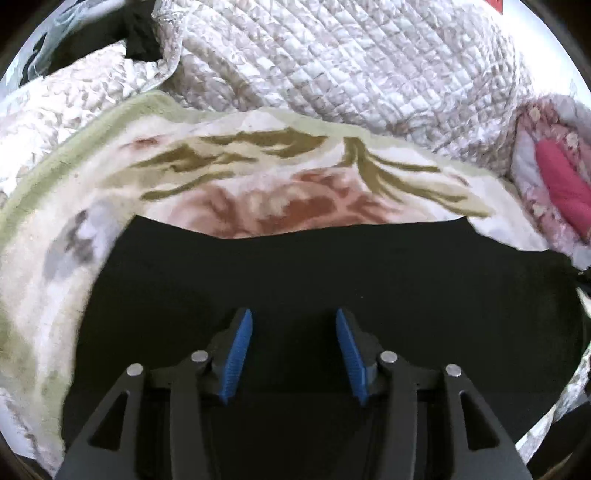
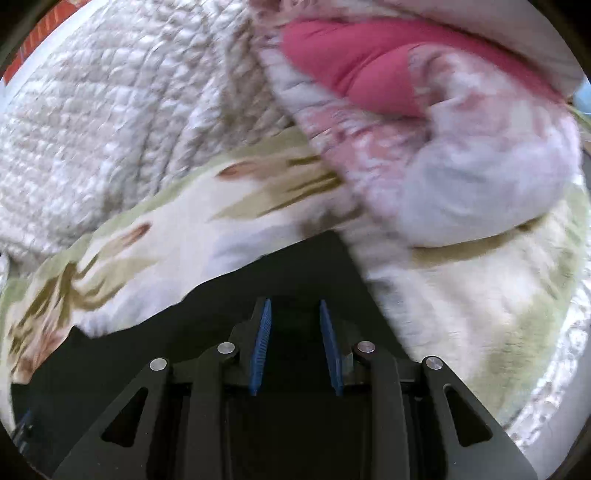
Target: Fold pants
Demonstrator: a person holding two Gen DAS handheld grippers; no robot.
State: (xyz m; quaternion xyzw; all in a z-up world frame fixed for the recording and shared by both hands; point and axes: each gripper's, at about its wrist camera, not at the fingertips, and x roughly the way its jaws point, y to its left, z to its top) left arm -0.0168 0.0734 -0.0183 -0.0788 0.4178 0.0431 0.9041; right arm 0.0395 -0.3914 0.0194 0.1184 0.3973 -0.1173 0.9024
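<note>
The black pants [image 1: 295, 273] lie flat on a floral blanket [image 1: 258, 177], filling the lower half of the left wrist view. My left gripper [image 1: 294, 317] is open, its blue pads apart, hovering over the middle of the pants with nothing between them. In the right wrist view the pants [image 2: 110, 369] show as a dark area at lower left, with an edge running up to the centre. My right gripper [image 2: 294, 306] is open and empty, just over a far corner of the pants. The right view is blurred by motion.
A white quilted bedspread [image 1: 369, 62] lies behind the floral blanket [image 2: 155, 236]. A pink and white bundle with a red-pink cloth [image 2: 354, 74] lies to the right, close to my right gripper; it also shows in the left view [image 1: 561, 184]. A dark item [image 1: 136, 33] sits far left.
</note>
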